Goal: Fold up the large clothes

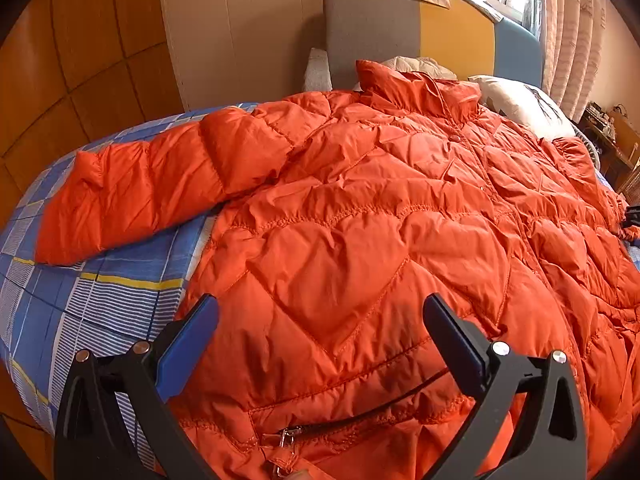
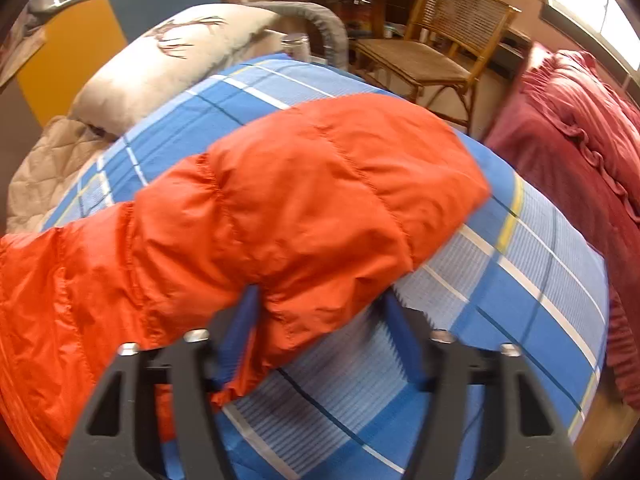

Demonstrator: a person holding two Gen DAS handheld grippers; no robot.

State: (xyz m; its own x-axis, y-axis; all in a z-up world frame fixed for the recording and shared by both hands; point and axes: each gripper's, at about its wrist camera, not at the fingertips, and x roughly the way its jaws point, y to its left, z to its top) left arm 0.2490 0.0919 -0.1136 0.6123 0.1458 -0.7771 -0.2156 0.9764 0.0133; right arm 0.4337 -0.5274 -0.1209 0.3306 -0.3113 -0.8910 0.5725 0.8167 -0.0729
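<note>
Right gripper (image 2: 320, 320) straddles the orange jacket's sleeve (image 2: 312, 184), jaws part-closed, not yet pinching. Left gripper (image 1: 320, 320) hangs open over the jacket (image 1: 380, 208), spread on the bed (image 1: 120, 288) toward twelve o'clock. Likely next: pinch, fold sleeve inward.

Blue plaid bedsheet (image 1: 120, 276) at lower left, grey-yellow-blue headboard (image 1: 420, 36) at top, printed pillow (image 2: 160, 64) at upper left, cane chair (image 2: 440, 40) at top, red bedding (image 2: 580, 152) at right
</note>
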